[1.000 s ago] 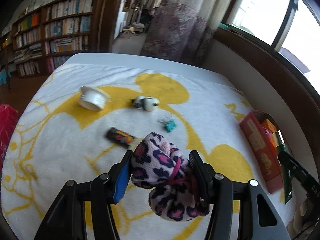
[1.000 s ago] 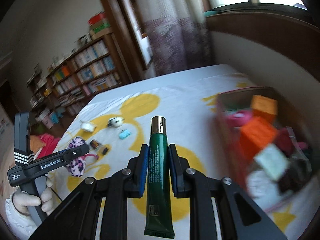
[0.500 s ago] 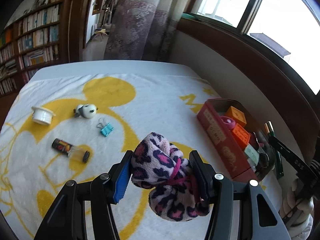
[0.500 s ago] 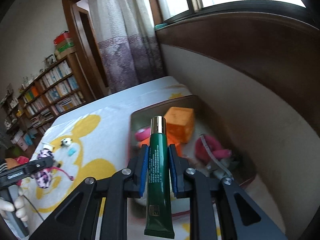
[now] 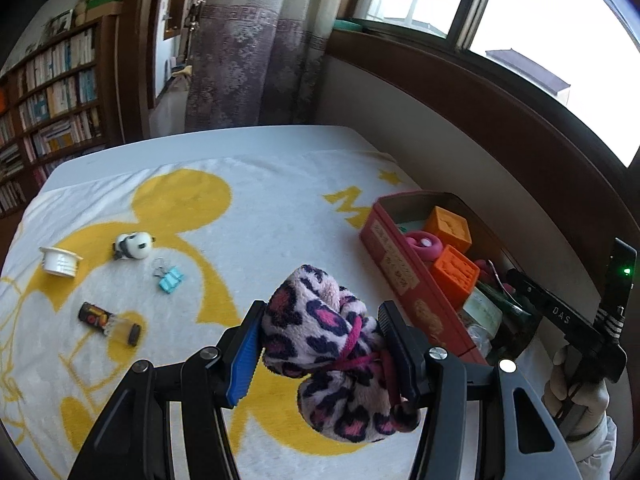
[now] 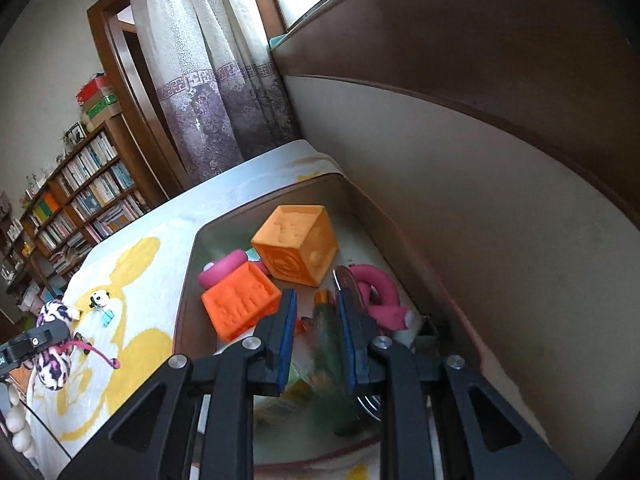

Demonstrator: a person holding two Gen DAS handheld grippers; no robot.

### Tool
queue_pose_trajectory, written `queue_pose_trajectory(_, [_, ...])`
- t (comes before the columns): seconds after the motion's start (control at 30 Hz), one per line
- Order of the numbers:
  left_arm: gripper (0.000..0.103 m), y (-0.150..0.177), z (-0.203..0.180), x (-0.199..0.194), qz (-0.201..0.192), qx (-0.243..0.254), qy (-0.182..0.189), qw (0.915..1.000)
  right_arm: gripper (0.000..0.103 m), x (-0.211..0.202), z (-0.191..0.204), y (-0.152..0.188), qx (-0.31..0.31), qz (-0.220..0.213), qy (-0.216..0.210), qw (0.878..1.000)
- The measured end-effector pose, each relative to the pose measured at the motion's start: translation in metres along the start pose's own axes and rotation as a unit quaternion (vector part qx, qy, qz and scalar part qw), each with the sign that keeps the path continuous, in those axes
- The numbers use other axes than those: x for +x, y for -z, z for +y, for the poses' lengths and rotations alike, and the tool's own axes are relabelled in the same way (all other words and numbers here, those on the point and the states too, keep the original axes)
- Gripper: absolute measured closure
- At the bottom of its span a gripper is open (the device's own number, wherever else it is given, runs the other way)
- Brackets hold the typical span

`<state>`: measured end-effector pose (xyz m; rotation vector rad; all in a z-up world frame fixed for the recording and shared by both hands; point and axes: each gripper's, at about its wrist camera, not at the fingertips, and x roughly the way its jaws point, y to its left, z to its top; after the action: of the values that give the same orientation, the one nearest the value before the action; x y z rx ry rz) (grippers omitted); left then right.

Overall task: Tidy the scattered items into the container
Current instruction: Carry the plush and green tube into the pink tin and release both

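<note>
My left gripper (image 5: 320,320) is shut on a pink leopard-print plush pouch (image 5: 332,344) and holds it above the cloth, left of the red container (image 5: 404,272). My right gripper (image 6: 316,300) is open over the container (image 6: 188,280); the green tube (image 6: 332,344), blurred, lies loose between its fingers inside. The container holds two orange cubes (image 6: 296,248), a pink ring and other items. On the cloth lie a panda figure (image 5: 134,245), a white cup (image 5: 60,261), a teal binder clip (image 5: 170,279) and a small dark bottle (image 5: 109,322).
The table carries a white and yellow cloth (image 5: 248,216). A wall with a brown sill (image 6: 500,140) runs close behind the container. Curtains and bookshelves (image 5: 52,92) stand beyond the table's far edge.
My right gripper has opened and released the green tube into the container. My left gripper has carried the pouch right, nearer the container.
</note>
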<state>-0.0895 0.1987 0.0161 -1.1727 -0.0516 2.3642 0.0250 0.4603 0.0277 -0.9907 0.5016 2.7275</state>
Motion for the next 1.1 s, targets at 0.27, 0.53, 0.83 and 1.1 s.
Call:
queue_pose_trajectory(0.27, [0.045, -0.012, -0.041, 0.014, 0.006, 0.035, 0.016, 0.9992, 0.080, -0.023, 0.001, 0.010, -0.020, -0.025, 0.002, 0.999])
queue_pose_trajectory(0.53, [0.045, -0.035, -0.092, 0.027, 0.001, 0.082, 0.044, 0.9956, 0.037, -0.050, 0.005, 0.016, -0.035, -0.078, 0.007, 0.996])
queue_pose_trajectory(0.83, [0.039, -0.063, -0.145, 0.047, 0.004, 0.112, 0.100, 0.9887, 0.031, -0.059, -0.011, 0.014, -0.009, -0.092, -0.002, 0.996])
queue_pose_trajectory(1.1, [0.021, -0.071, -0.154, 0.058, 0.009, 0.093, 0.114, 0.9891, 0.028, -0.057, -0.010, 0.014, -0.007, -0.091, -0.004, 0.996])
